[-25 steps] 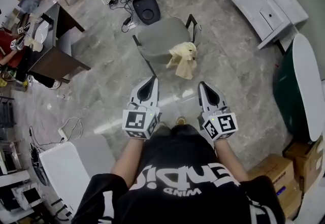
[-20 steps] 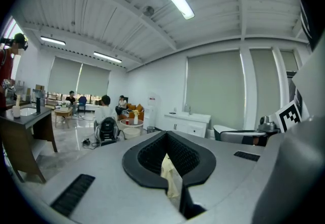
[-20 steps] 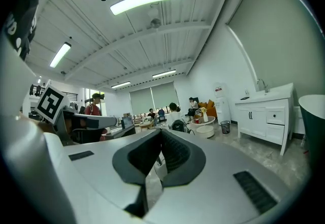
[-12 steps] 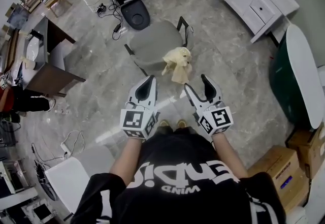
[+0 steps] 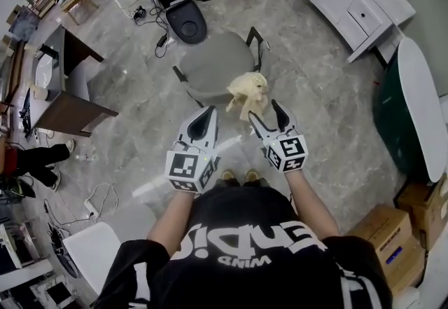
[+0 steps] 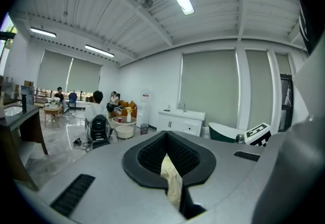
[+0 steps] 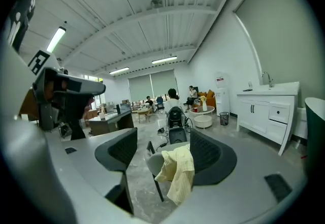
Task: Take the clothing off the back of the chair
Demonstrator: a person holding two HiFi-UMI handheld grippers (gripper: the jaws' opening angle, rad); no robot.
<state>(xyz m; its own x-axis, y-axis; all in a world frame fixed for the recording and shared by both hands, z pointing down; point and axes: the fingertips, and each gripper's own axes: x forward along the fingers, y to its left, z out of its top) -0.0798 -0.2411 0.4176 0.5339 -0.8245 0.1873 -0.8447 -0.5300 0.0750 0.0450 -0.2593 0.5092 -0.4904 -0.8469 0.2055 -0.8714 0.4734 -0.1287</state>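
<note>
A pale yellow shirt [image 5: 248,92] hangs bunched over the back of the grey chair [image 5: 210,66] on the marble floor [image 5: 140,111]. The right gripper [image 5: 267,113] is just short of the shirt, and its jaws have just been opening and stand wide apart, gripping nothing, with the shirt framed between them further off. The left gripper [image 5: 207,113] sits beside it with its jaws pressed together and empty.

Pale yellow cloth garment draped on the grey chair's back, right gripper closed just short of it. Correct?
No: the right gripper is open, not closed, as the right gripper view shows; its jaws have just been opening, with nothing between them. The pale yellow cloth garment is draped on the back of the grey chair, just ahead.
</note>
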